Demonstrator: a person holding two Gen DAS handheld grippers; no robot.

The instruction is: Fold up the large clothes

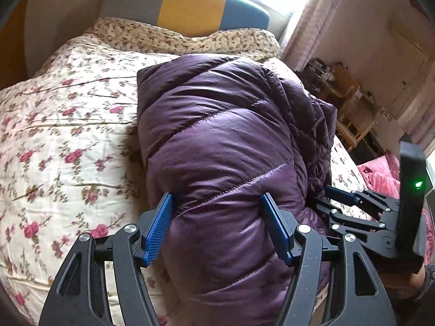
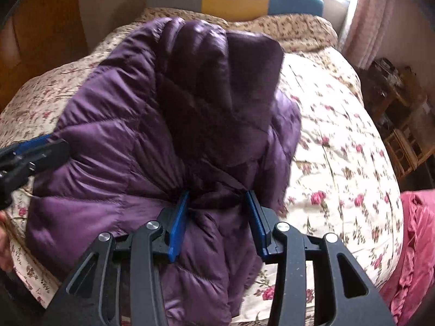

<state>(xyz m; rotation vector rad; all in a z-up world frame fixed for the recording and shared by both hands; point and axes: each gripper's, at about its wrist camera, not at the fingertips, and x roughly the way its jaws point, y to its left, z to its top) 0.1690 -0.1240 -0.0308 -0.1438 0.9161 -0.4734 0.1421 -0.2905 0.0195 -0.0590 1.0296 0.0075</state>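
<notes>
From the left wrist camera, a purple quilted down jacket [image 1: 217,141] lies bundled on a bed covered by a cream quilt with pink flowers [image 1: 59,135]. The left gripper [image 1: 217,228] points down at the near end of the bundle, its blue pads [image 1: 159,231] standing wide on either side of a puffy fold – the left pad sits at the jacket's edge and the right one lies against the fabric, but whether they actually squeeze it cannot be told. Off to the right, the right gripper [image 1: 330,198] comes in low beside the jacket's far flank, a green light glowing on its body. Beyond the bed stand a headboard in grey, yellow and blue [image 1: 187,4], a pale curtain [image 1: 304,27] and wooden shelving [image 1: 350,103]; a pink cloth [image 1: 380,174] lies at the bed's right edge.

From the right wrist camera, the jacket [image 2: 130,141] fills the middle of the view (a darker fold rises at its top). The right gripper [image 2: 217,212] has its fingers partly open with gathered purple fabric between them – the pads touch the bunched cloth on both sides, though a firm grip cannot be confirmed. The left gripper [image 2: 34,146] enters from the left edge, against the jacket's side.
</notes>
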